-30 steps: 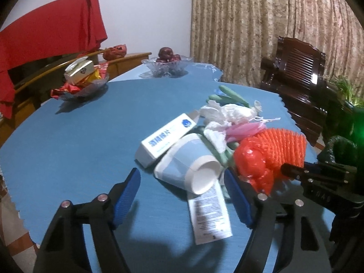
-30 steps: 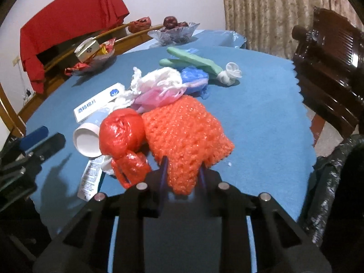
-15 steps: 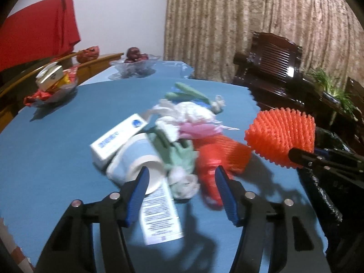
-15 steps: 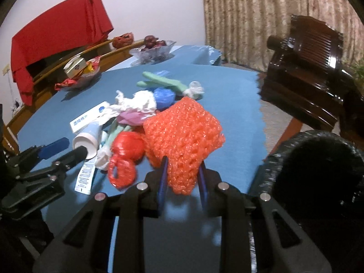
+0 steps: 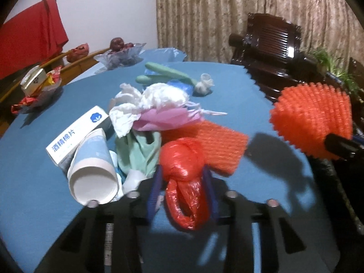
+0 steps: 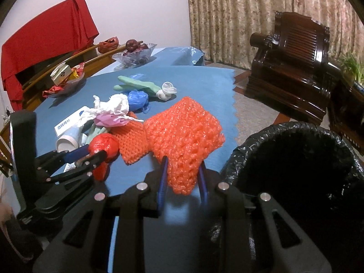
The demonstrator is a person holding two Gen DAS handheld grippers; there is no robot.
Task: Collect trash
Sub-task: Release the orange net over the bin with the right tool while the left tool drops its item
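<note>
A knotted red plastic bag (image 5: 182, 163) lies on the blue table (image 5: 45, 182) at the near end of a trash heap. My left gripper (image 5: 182, 182) has its jaws closing, and both blue pads (image 5: 154, 188) press the bag's sides. The heap also holds a paper cup (image 5: 91, 173), a white box (image 5: 75, 141), white tissue (image 5: 159, 97) and a flat orange foam net (image 5: 216, 145). My right gripper (image 6: 182, 173) is shut on a second orange foam net (image 6: 182, 136), held in the air beside the black-lined bin (image 6: 295, 159). That held net (image 5: 311, 118) also shows in the left wrist view.
A green glove (image 5: 166, 72) and a blue bag (image 6: 136, 99) lie farther back. A glass fruit bowl (image 5: 120, 52) and a snack dish (image 5: 36, 86) stand at the far left. A dark wooden chair (image 5: 273, 45) stands beyond the table's right edge.
My left gripper slid right from the paper cup to the red bag and its jaws narrowed onto it. My right gripper lifted its orange net off the table toward the bin.
</note>
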